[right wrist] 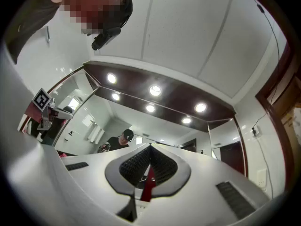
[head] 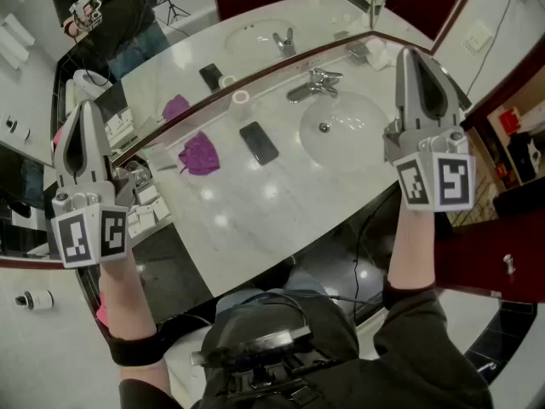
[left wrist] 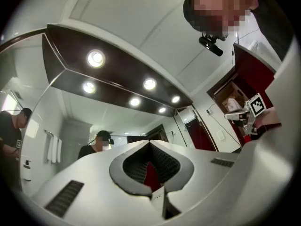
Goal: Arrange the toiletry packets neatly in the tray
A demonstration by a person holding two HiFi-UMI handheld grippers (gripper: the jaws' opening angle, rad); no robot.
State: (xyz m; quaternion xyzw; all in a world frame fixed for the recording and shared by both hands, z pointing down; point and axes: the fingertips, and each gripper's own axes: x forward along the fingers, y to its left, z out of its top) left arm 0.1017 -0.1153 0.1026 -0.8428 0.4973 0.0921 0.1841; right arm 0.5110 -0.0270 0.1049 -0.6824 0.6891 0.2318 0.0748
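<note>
Left tongs [head: 84,109] and right tongs [head: 410,55] both closed, empty, toiletry packets [head: 143,210] near left tongs, well apart from right.

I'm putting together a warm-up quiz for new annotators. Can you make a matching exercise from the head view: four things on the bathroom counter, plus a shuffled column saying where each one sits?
Things:
1. phone
2. purple cloth
3. faucet
4. toiletry packets

Places:
A. behind the basin, by the mirror
B. far left end of the counter
C. flat, just left of the basin
D. crumpled, between the phone and the packets

Pairs: 1-C, 2-D, 3-A, 4-B
</note>
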